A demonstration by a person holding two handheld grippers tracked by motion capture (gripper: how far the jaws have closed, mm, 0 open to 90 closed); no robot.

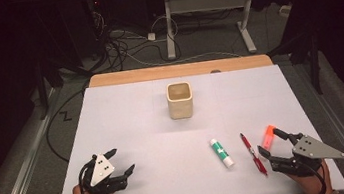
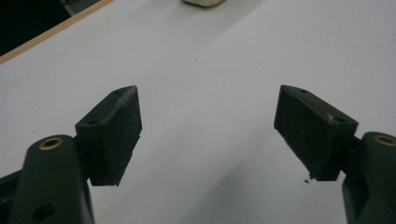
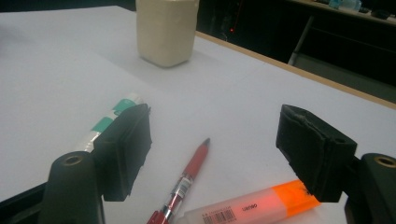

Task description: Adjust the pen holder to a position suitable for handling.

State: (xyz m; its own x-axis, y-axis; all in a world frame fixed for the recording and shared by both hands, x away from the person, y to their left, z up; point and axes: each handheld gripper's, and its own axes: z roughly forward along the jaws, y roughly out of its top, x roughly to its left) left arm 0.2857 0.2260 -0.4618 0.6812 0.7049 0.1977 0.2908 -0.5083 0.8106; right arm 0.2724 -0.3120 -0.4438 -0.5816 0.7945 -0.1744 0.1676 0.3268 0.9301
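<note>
A cream square cup point(image 1: 180, 100) stands upright at the middle back of the white table top point(image 1: 139, 131). Near the front right lie a green-and-white glue stick point(image 1: 221, 152), a red pen point(image 1: 253, 153) and an orange highlighter point(image 1: 268, 136), side by side. My right gripper point(image 1: 269, 142) is open just behind the pen and highlighter, with nothing pressed between its pads. In the right gripper view, pen point(image 3: 187, 182) and highlighter point(image 3: 252, 205) lie between the spread jaws point(image 3: 215, 135), the glue stick point(image 3: 109, 119) behind the left pad and the cup point(image 3: 166, 30) beyond. My left gripper point(image 1: 121, 160) is open at the front left over bare table point(image 2: 208, 116).
The wooden table edge point(image 1: 179, 70) runs along the back, and it crosses the far corner of the left gripper view point(image 2: 46, 35). Behind the table are a desk frame point(image 1: 205, 17) and loose cables point(image 1: 123, 45) on a dark floor. Metal rails flank both sides.
</note>
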